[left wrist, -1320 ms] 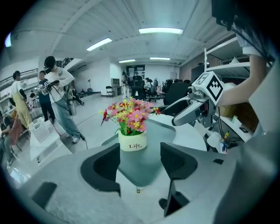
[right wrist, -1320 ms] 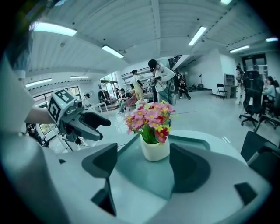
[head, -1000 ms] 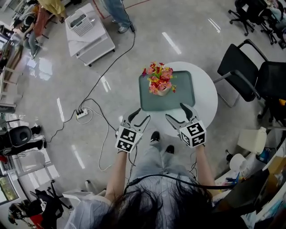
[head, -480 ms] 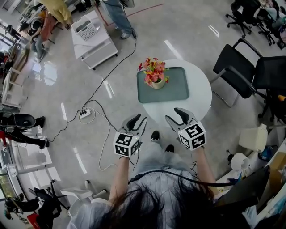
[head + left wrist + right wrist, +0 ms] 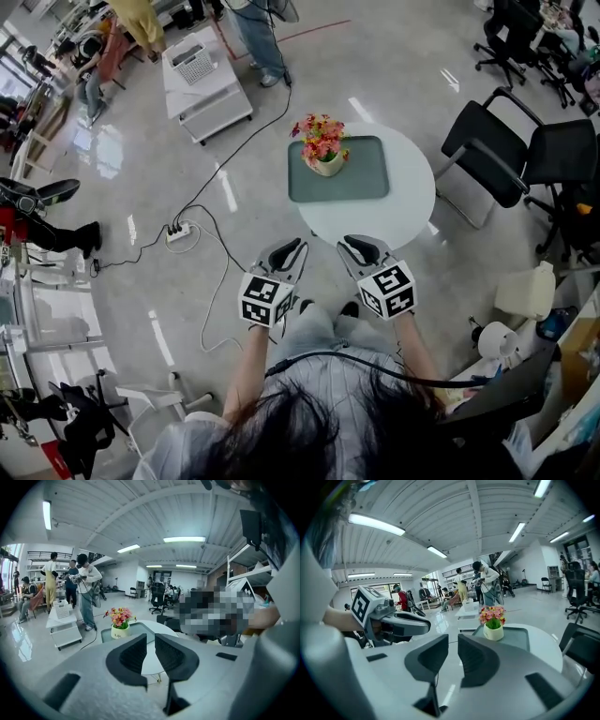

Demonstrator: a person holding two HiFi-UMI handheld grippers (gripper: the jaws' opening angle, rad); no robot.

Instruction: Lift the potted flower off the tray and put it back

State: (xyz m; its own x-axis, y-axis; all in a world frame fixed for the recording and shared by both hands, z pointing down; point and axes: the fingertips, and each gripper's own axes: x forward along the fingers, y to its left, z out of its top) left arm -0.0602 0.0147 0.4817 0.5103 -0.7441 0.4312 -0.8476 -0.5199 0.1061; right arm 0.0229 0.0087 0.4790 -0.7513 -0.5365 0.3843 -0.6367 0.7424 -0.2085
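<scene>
The potted flower (image 5: 323, 150), pink and red blooms in a cream pot, stands on the left part of the grey-green tray (image 5: 366, 183) on the round white table (image 5: 408, 211). Both grippers hang in front of the table's near edge, well short of the tray. My left gripper (image 5: 289, 247) and my right gripper (image 5: 356, 245) are closing, each with a narrow gap and nothing between the jaws. The left gripper view shows its jaws (image 5: 151, 637) with the flower (image 5: 120, 623) far beyond them. In the right gripper view the gripper (image 5: 453, 638) likewise points toward the flower (image 5: 492, 620).
Black chairs (image 5: 506, 150) stand right of the table. A white cart (image 5: 206, 80) sits at the back left, and a power strip with cables (image 5: 178, 232) lies on the floor to the left. People stand near the cart. The person's shoes show below the grippers.
Both grippers have drawn back from the tray toward the person and risen, and their jaws have gone from wide apart to nearly together. The flower stays on the tray.
</scene>
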